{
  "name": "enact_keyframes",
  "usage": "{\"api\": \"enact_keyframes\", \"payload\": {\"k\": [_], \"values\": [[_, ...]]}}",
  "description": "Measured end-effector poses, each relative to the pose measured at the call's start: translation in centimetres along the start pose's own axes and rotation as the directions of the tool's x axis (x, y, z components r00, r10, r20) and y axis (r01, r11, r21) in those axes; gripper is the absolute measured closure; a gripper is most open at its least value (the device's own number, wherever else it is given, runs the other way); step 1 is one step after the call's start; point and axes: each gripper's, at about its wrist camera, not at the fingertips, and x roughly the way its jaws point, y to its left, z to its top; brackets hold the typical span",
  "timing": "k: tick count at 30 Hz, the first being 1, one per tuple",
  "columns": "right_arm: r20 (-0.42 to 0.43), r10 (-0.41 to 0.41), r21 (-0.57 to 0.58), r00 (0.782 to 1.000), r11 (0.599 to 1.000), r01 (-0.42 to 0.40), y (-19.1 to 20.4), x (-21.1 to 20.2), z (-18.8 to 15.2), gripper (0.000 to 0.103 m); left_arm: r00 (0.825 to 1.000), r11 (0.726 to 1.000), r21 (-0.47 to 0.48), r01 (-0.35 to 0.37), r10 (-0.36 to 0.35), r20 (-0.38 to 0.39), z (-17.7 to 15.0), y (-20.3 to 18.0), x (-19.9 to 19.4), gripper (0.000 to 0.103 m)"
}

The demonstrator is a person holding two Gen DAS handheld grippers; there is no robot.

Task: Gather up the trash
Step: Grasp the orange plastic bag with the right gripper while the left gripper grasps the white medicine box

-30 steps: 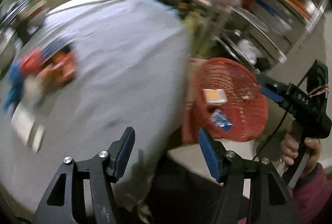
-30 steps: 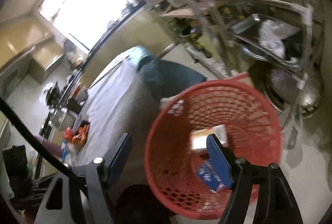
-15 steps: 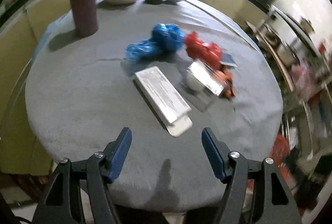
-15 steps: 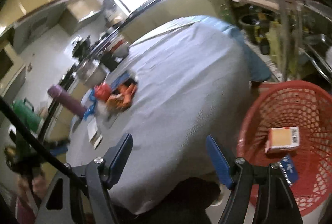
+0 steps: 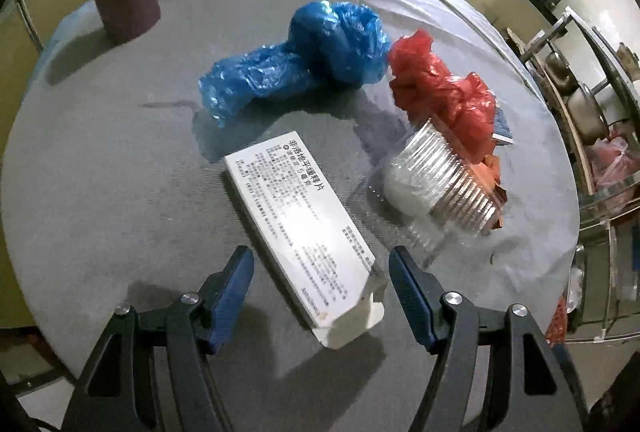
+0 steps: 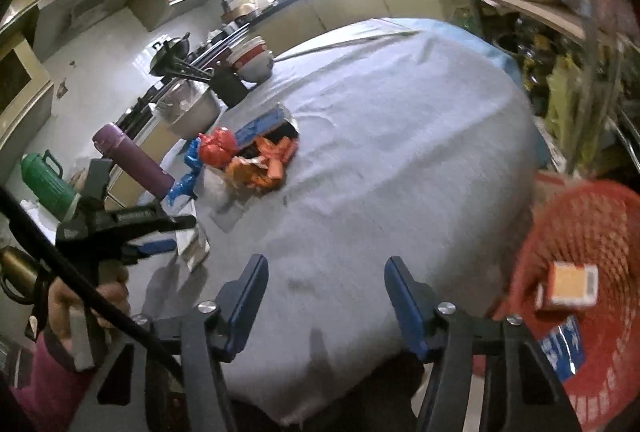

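White box (image 5: 304, 228) lies between left gripper's (image 5: 320, 288) open jaws

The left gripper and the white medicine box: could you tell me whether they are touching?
Apart. The left wrist view shows the left gripper open, with grey tablecloth visible between each finger and the white medicine box.

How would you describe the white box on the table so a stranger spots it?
Find the round table with the grey cloth. Nearest its front edge lies a long flat white box with printed text, unlike the crumpled blue bag and red bag behind.
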Motion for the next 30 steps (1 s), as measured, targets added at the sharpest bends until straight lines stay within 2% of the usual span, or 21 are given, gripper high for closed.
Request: {"api": "enact_keyframes", "payload": {"k": [2, 3, 7, 10, 12, 14, 15, 17, 18, 19, 21, 24, 27, 28, 30], "values": [[-0.017, 0.011, -0.010, 1.000, 1.000, -0.012, 1.1, 1.6, 1.5, 0.044, 1.000, 1.000, 0.002, 0.007, -0.007, 0.020, 0.0, 0.4, 0.0, 0.036], [-0.026, 0.024, -0.009, 0.999, 1.000, -0.024, 1.7, 2.7, 2.5, 0.044, 1.000, 1.000, 0.008, 0.015, -0.015, 0.021, 0.0, 0.6, 0.0, 0.047], [-0.035, 0.044, 0.007, 0.998, 0.999, -0.043, 3.5, 6.3, 5.7, 0.044, 0.998, 0.998, 0.011, 0.061, -0.061, 0.015, 0.2, 2.0, -0.1, 0.065], [-0.061, 0.052, 0.057, 0.997, 0.997, -0.048, 4.1, 9.5, 8.0, 0.044, 0.997, 0.997, 0.036, 0.073, -0.073, 0.008, 0.2, 3.0, -0.5, 0.071], [-0.082, 0.034, 0.093, 0.996, 0.995, -0.027, 4.1, 11.7, 9.2, 0.044, 0.997, 0.997, 0.041, 0.072, -0.072, -0.002, 0.1, 3.6, -0.8, 0.071], [-0.116, 0.023, 0.124, 0.993, 0.992, -0.008, 3.9, 13.6, 10.0, 0.050, 0.997, 0.996, 0.057, 0.071, -0.071, -0.010, 0.0, 3.9, -1.6, 0.071], [-0.134, 0.024, 0.135, 0.991, 0.991, -0.005, 4.0, 14.5, 10.2, 0.050, 0.997, 0.996, 0.059, 0.071, -0.071, -0.010, 0.2, 4.0, -2.1, 0.071], [-0.187, -0.004, 0.124, 0.982, 0.992, 0.028, 4.4, 16.5, 10.5, 0.053, 0.996, 0.995, 0.055, 0.087, -0.087, -0.004, 0.7, 4.0, -2.6, 0.069], [-0.191, -0.018, 0.114, 0.981, 0.993, 0.041, 4.7, 17.0, 10.6, 0.054, 0.995, 0.994, 0.051, 0.098, -0.098, -0.001, 0.9, 3.8, -2.7, 0.061], [-0.187, -0.037, 0.093, 0.982, 0.994, 0.055, 5.2, 17.1, 10.7, 0.054, 0.995, 0.994, 0.042, 0.102, -0.102, 0.004, 1.3, 3.8, -2.9, 0.047], [-0.198, -0.059, 0.054, 0.978, 0.996, 0.071, 5.9, 17.6, 10.7, 0.054, 0.996, 0.996, 0.025, 0.091, -0.091, 0.013, 1.9, 3.5, -2.7, 0.040], [-0.210, -0.084, -0.011, 0.974, 0.996, 0.084, 6.8, 17.8, 10.3, 0.054, 0.998, 0.997, 0.025, 0.069, -0.069, -0.006, 3.0, 2.6, -1.3, 0.040], [-0.214, -0.071, -0.018, 0.974, 0.997, 0.069, 6.6, 17.5, 9.9, 0.060, 0.999, 0.999, 0.029, 0.033, -0.032, -0.036, 3.5, 1.8, 0.4, 0.040], [-0.218, -0.073, -0.031, 0.973, 0.997, 0.068, 6.6, 17.3, 9.7, 0.064, 1.000, 0.999, 0.038, 0.019, -0.018, -0.026, 3.4, 1.4, 0.6, 0.040], [-0.228, -0.066, -0.038, 0.971, 0.998, 0.059, 6.5, 16.7, 9.1, 0.066, 1.000, 0.997, 0.070, -0.012, 0.013, -0.004, 3.1, 0.9, 0.6, 0.040]]}}
